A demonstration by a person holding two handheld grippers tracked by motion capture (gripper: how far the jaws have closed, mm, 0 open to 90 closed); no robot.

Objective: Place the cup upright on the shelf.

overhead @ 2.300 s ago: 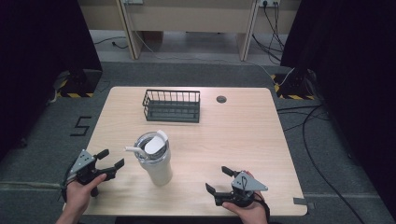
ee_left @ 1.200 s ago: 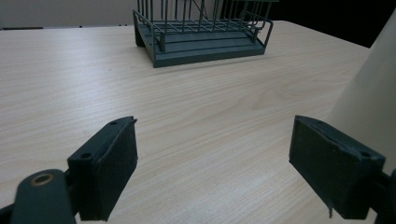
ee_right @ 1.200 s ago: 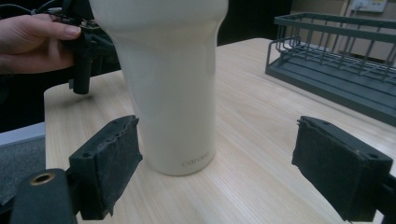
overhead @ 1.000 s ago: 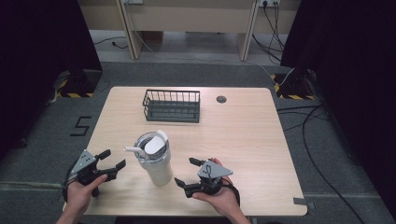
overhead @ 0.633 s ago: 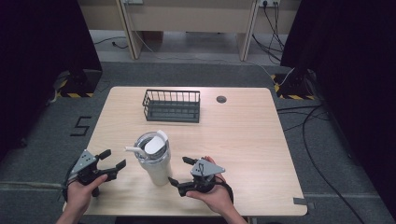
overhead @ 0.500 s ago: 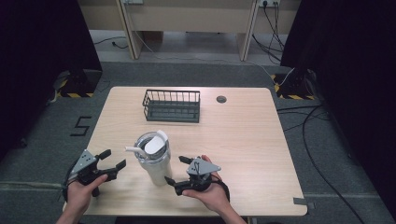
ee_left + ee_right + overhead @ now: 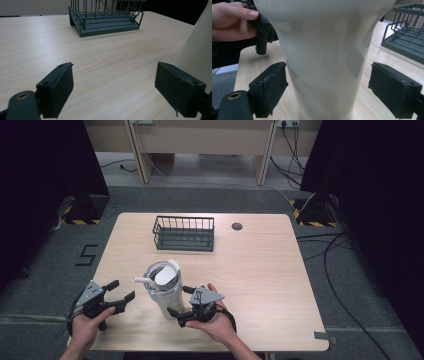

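Right gripper (image 7: 181, 301): I see it has come in from the table's right front corner, where it sat at the start of this stretch, and is now up against the tumbler's right side. Its jaws stand wide with the cup body between them; in the right gripper view (image 7: 325, 82) the left pad sits just at the cup wall, though I cannot tell whether it touches, and the right pad is apart from the wall.

Left gripper (image 7: 118, 292): I see no change; it has stayed at the front left edge, jaws wide and nothing between them. In its own view (image 7: 113, 85) bare tabletop lies between the pads.

Tumbler (image 7: 163, 295): it stands upright near the front middle of the table (image 7: 260, 265), in the same spot as before, its lid with the white flap raised. In the right gripper view its cream wall (image 7: 324, 57) rises close ahead; in the left gripper view its side (image 7: 200, 52) shows at the right edge.

Wire basket (image 7: 184, 233): unmoved, well behind the tumbler toward the far edge.
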